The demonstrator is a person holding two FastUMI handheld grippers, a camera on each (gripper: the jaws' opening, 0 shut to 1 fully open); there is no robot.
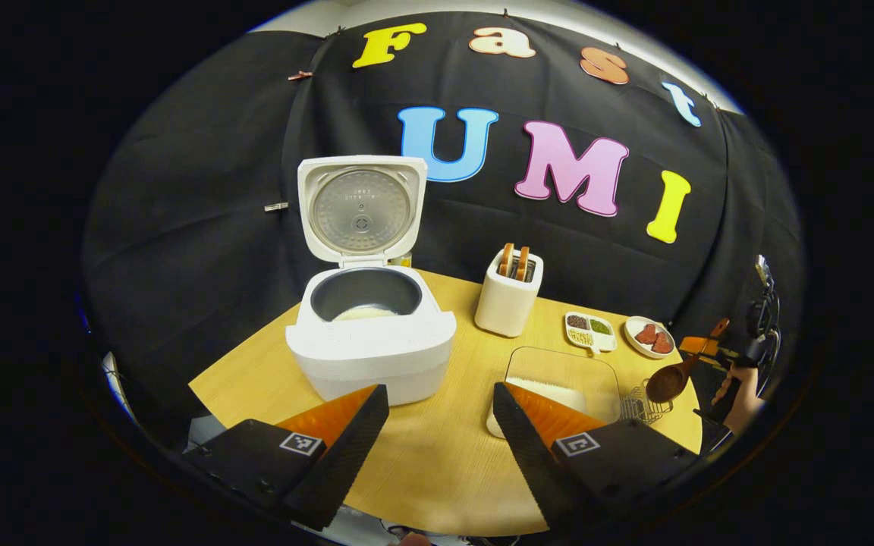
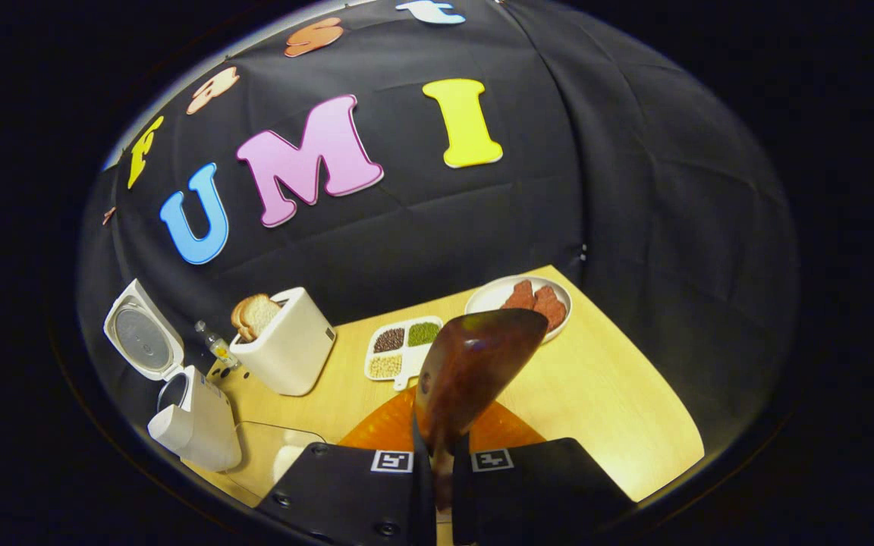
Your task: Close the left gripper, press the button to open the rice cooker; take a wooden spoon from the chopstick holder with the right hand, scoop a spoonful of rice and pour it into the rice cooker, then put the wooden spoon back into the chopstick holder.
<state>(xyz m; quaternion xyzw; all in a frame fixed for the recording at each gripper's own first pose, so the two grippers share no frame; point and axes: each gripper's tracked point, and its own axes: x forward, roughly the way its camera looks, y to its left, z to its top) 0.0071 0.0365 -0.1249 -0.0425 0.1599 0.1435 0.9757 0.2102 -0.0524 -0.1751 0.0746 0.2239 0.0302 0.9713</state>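
Observation:
The white rice cooker (image 1: 370, 345) stands open with its lid (image 1: 361, 208) upright and a little rice in the dark inner pot. My left gripper (image 1: 441, 390) is open just in front of it, holding nothing. In the right gripper view my right gripper (image 2: 441, 447) is shut on the handle of the wooden spoon (image 2: 475, 364), whose bowl stands up over the fingers. From the left gripper view the right gripper (image 1: 702, 353) holds that wooden spoon (image 1: 668, 379) above the wire chopstick holder (image 1: 646, 406). A glass container of rice (image 1: 562, 379) lies beside the holder.
A white toaster (image 1: 509, 296) with bread slices stands right of the cooker. Behind the container are a divided dish of beans (image 1: 590, 330) and a plate with red pieces (image 1: 649, 337). A hand (image 1: 740, 394) grips the right tool. The wooden table (image 1: 437, 462) ends near my fingers.

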